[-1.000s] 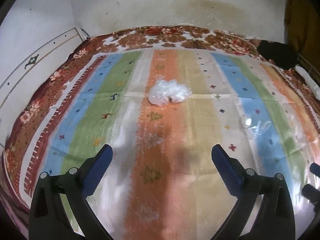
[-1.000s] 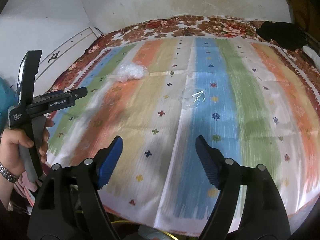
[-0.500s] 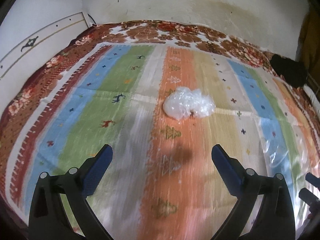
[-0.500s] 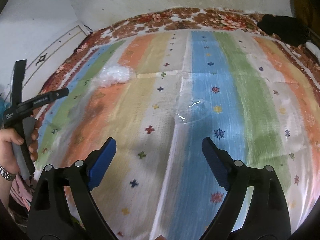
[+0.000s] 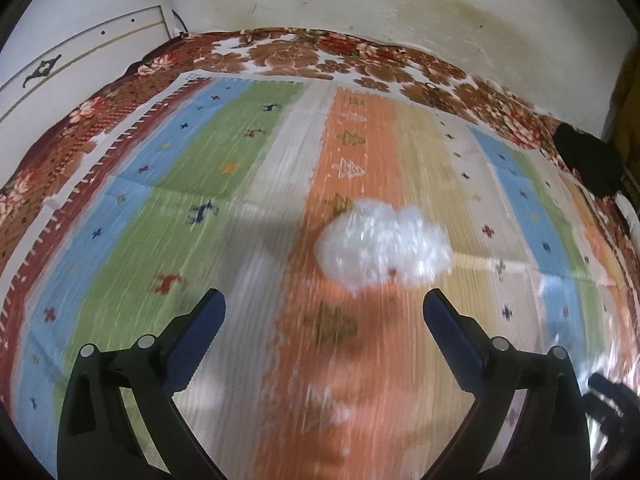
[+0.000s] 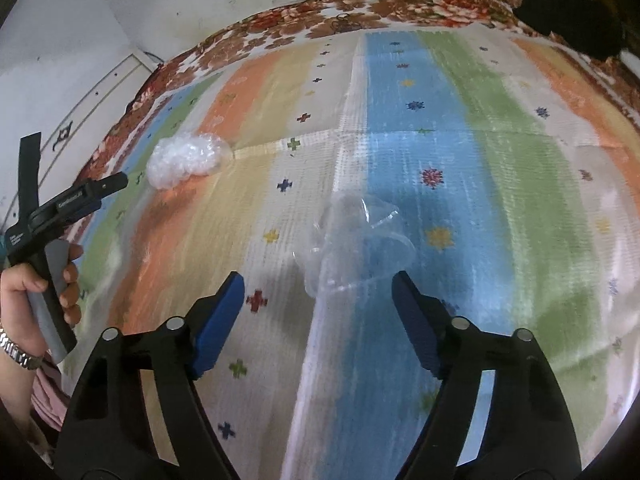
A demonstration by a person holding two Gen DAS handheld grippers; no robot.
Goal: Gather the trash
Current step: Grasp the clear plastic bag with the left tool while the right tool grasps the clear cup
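A crumpled white plastic wad (image 5: 382,252) lies on the striped mat (image 5: 200,208), just beyond and a little right of centre of my open, empty left gripper (image 5: 324,304). The wad also shows in the right wrist view (image 6: 186,160), far left, near the left gripper (image 6: 116,182) held in a hand. A clear plastic cup (image 6: 356,244) lies on its side on the mat (image 6: 500,168), just ahead of my open, empty right gripper (image 6: 318,286).
The mat covers a bed with a floral blanket (image 5: 288,52) against a stained wall (image 5: 360,0). A black bundle (image 6: 572,20) sits at the far right corner. A white headboard panel (image 5: 80,56) stands at the left.
Both grippers have moved forward over the mat. The white wad is now close ahead of the left fingers and the clear cup is close ahead of the right fingers. Jaws stay open.
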